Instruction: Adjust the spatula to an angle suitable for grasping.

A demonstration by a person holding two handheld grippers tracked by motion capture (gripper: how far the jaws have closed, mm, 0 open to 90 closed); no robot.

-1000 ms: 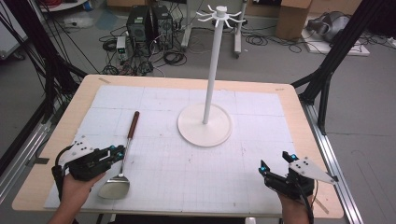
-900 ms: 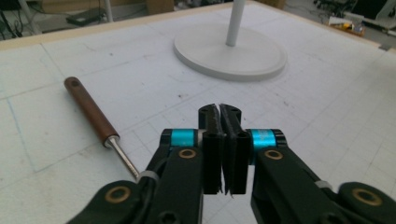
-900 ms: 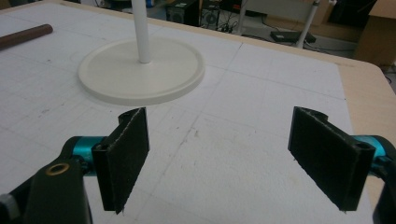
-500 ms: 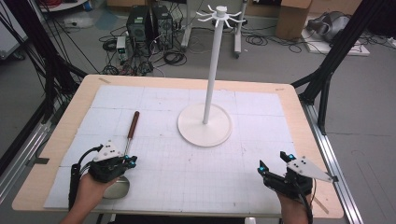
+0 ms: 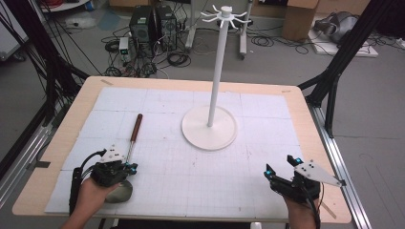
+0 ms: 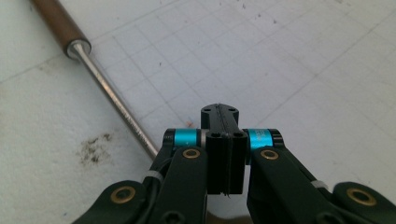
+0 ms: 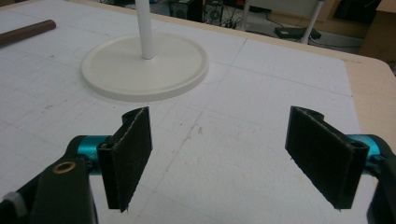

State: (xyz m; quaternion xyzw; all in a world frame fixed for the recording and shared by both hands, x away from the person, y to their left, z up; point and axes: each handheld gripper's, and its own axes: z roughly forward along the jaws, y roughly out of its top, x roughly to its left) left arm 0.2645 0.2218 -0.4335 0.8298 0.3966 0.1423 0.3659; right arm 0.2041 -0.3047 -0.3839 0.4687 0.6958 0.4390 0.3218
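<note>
White gridded mat, left gripper jaws shut beside ladle, right gripper jaws wide, empty

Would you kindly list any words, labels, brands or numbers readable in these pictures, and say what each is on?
No text can be read anywhere.
Ladle: faint marks along the metal shaft, too blurred to read.
White gridded mat: only grid lines.
White hanging stand: plain.
Computer towers on the floor: any labels too small.

A white stand — round base, slim pole, hooked crown — rises mid-surface on a white gridded mat covering the wooden surface. Behind, on the grey floor, 2 black computer towers sit among tangled cables — cardboard boxes beyond.
</note>
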